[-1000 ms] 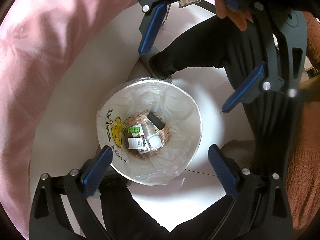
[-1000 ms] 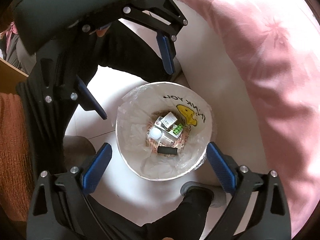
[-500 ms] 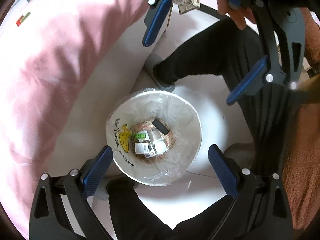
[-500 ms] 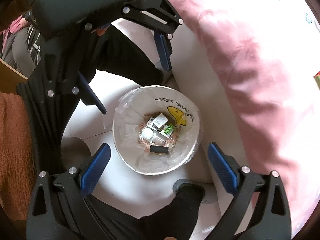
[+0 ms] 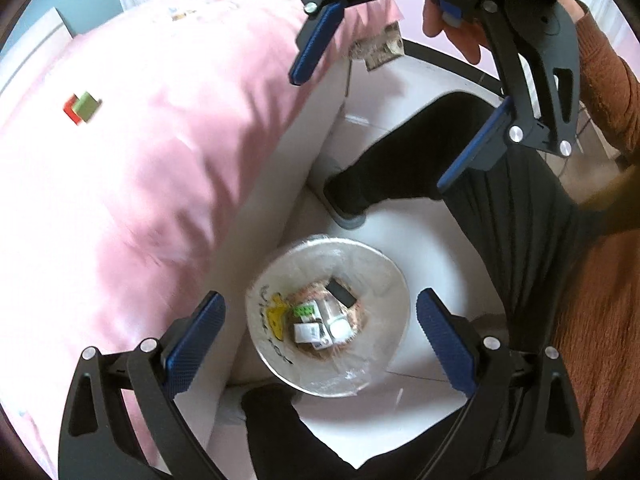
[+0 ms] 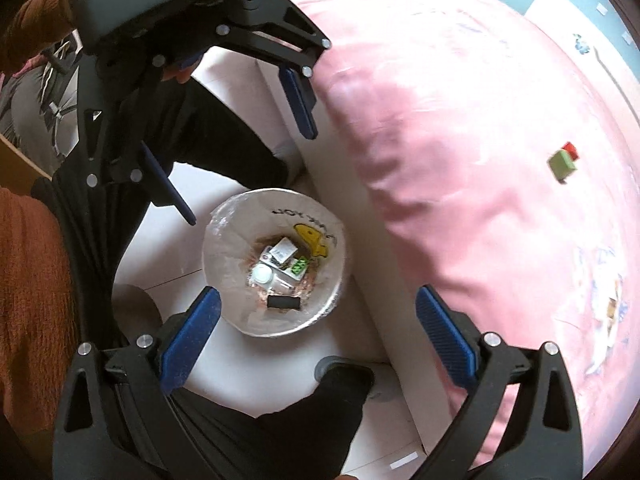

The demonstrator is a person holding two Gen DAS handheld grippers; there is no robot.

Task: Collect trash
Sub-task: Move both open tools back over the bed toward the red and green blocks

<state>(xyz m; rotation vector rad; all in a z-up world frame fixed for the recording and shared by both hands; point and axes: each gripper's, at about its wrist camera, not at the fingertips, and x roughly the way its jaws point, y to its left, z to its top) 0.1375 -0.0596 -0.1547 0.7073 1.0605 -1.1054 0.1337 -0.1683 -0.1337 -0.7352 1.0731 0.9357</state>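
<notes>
Trash still to be collected, a small green-and-red box [image 6: 563, 163], is seen lying on the pink bed [image 6: 460, 140], well apart from the bin [image 6: 224, 240] on the floor beside the bed. Both the left gripper [image 5: 320, 338] and the right gripper [image 6: 318, 330] are held with fingers wide apart and empty above the bin. The box is judged to lie up and away from either pair of fingers; which is nearer, and the box's long axis, cannot be told.
</notes>
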